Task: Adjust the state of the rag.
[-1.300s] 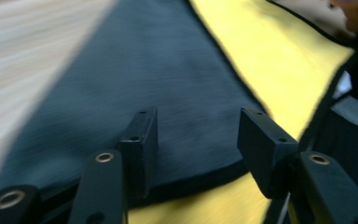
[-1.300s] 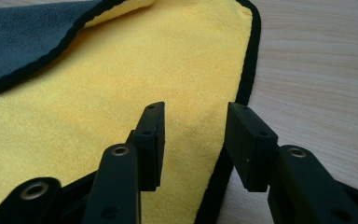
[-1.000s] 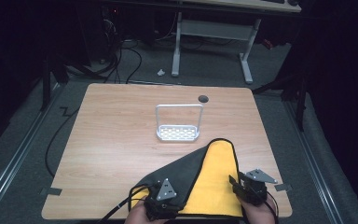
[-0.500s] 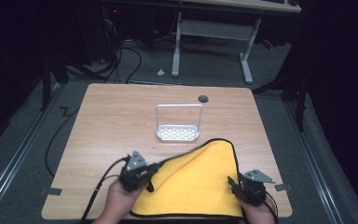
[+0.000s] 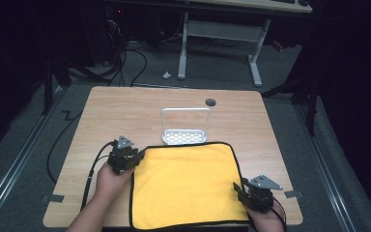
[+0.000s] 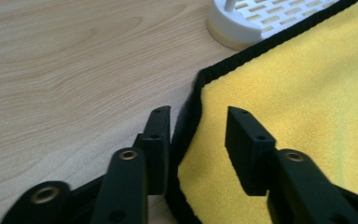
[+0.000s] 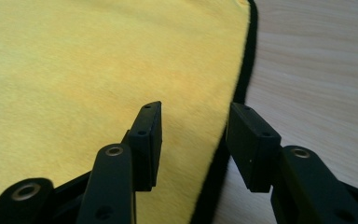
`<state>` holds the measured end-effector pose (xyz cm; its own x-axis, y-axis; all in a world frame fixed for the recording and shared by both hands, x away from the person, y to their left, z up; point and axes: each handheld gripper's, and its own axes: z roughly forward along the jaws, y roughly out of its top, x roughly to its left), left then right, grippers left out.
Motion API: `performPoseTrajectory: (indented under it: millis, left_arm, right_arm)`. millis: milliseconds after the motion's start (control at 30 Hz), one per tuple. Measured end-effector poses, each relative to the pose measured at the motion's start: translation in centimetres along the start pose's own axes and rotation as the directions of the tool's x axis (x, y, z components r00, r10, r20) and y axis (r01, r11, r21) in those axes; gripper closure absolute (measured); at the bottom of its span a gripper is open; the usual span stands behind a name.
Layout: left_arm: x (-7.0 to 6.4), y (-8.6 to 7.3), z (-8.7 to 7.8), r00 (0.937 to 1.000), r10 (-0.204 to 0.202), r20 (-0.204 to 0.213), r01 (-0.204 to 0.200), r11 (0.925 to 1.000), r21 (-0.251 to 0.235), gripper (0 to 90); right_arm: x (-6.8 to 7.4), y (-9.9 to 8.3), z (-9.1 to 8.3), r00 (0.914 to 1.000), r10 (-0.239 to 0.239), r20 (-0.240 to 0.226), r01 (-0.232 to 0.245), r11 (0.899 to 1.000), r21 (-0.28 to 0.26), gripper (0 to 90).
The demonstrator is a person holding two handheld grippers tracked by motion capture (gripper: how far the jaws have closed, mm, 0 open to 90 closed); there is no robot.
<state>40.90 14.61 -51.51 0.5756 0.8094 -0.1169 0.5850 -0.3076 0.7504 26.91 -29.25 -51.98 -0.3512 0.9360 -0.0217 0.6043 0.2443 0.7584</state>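
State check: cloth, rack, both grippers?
Yellow black-edged cloth: spread flat on the wooden table, not folded.
White perforated rack: upright, empty, at the cloth's far edge.
Left gripper: open, straddling the cloth's hem.
Right gripper: open, straddling the hem.

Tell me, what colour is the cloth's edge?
Black, around the yellow cloth; the left gripper view shows it best.

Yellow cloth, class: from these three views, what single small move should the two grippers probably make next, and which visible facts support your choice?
Probably lift both grippers clear. The yellow cloth lies spread flat on the table, its far edge reaching the white rack. The left gripper and right gripper each have their jaws apart astride a black-trimmed edge, gripping nothing, so the spreading looks done.
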Motion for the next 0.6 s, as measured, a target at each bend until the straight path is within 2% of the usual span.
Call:
performPoseTrajectory:
  millis: [67,100,167,200,267,467,533,600]
  left_arm:
    - [0.2,-0.3,-0.3,0.9999,-0.010,0.007,0.010,0.9999,-0.010,57.4]
    - [0.1,-0.4,-0.5,1.0000,-0.008,0.005,0.009,0.9998,-0.020,56.2]
    - [0.1,-0.6,-0.8,1.0000,-0.001,0.005,0.001,0.9995,-0.031,56.2]
    - [0.0,-0.6,-1.0,1.0000,0.001,0.000,-0.001,0.9994,-0.036,55.3]
    - [0.0,-0.8,-1.2,0.9998,-0.016,0.013,0.017,0.9987,-0.049,53.7]
    - [-0.8,-1.1,-0.8,0.9995,0.004,0.032,-0.003,0.9992,-0.040,53.9]
    - [-1.5,-1.2,-0.1,0.9985,0.012,0.053,-0.010,0.9994,-0.032,54.5]
    - [-1.8,-1.2,0.2,0.9982,0.014,0.058,-0.012,0.9995,-0.030,54.7]
  right_arm:
    - [0.5,0.3,0.4,0.9987,-0.040,-0.031,0.040,0.999,-0.002,60.5]
    - [1.0,0.7,1.1,0.9963,-0.077,-0.039,0.077,0.997,0.009,63.0]
    - [1.1,0.9,1.5,0.9959,-0.083,-0.035,0.084,0.996,0.020,65.1]
    - [1.1,1.1,2.1,0.9961,-0.085,-0.025,0.086,0.995,0.055,67.5]
    - [0.7,1.0,2.0,0.9985,-0.045,-0.033,0.047,0.997,0.059,68.1]
    - [-0.5,0.3,1.0,0.9997,-0.014,0.021,0.012,0.997,0.071,68.0]
    - [-1.7,-0.3,0.3,0.9979,0.019,0.062,-0.024,0.997,0.073,68.0]
    - [-2.2,-0.4,0.1,0.9964,0.032,0.079,-0.038,0.996,0.075,68.0]
